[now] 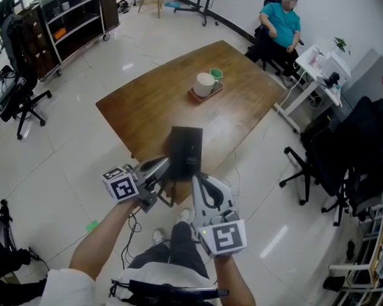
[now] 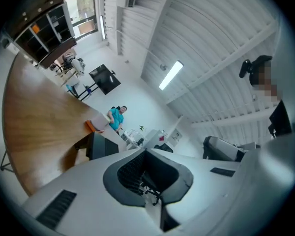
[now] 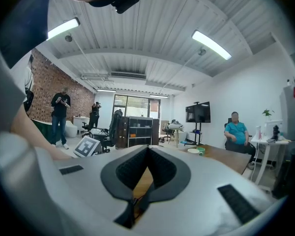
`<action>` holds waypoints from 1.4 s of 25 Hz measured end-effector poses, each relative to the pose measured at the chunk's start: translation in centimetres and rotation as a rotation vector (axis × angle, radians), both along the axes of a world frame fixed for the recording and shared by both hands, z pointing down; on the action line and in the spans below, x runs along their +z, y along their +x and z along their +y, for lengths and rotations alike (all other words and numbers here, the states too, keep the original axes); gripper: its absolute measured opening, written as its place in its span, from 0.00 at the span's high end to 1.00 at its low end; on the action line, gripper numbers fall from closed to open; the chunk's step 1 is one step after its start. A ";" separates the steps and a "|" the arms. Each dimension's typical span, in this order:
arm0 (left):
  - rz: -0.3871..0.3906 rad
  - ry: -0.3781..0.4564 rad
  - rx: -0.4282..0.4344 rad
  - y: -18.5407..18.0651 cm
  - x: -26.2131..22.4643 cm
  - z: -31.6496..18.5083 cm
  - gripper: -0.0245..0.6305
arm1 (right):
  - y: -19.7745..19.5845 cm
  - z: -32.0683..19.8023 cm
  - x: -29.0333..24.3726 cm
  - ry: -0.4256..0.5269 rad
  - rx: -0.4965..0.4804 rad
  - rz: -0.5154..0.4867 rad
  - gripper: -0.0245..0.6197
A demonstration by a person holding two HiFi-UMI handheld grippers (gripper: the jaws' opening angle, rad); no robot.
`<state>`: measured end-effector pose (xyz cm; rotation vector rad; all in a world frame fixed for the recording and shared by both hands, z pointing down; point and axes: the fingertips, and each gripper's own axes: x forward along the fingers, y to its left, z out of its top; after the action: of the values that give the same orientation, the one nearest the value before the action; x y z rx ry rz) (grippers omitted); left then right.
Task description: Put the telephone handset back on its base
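A wooden table (image 1: pixel 147 107) stood mid-office with a black telephone (image 1: pixel 186 146) at its near edge, the handset not distinguishable from the base. The left gripper (image 1: pixel 165 165) and right gripper (image 1: pixel 197 179), each carrying a square-marker cube, hovered close beside it, both pairs of jaws closed together with nothing between them.

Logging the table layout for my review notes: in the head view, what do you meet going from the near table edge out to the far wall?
Black telephone → white mug → green cup → seated person in a teal shirt.
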<state>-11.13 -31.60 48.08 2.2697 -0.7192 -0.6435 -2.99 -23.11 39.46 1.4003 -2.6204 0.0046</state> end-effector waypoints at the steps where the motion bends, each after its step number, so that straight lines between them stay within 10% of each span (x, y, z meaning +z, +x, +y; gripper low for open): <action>1: -0.008 0.033 0.001 0.1 -0.9 0.7 0.96 | -0.2 0.4 -0.3 0.006 0.000 0.000 0.95; 18: -0.305 0.475 -0.135 2.3 -13.8 11.7 0.96 | -1.3 5.0 -4.1 0.084 -0.079 -0.004 0.95; 35: -0.442 0.547 -0.290 9.9 -17.4 27.5 0.96 | 4.5 19.0 -5.7 0.116 -0.193 -0.085 0.95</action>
<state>-1.22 -4.07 30.72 2.8891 -1.2215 -0.5136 1.49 -4.11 33.81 1.1985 -2.8584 -0.1168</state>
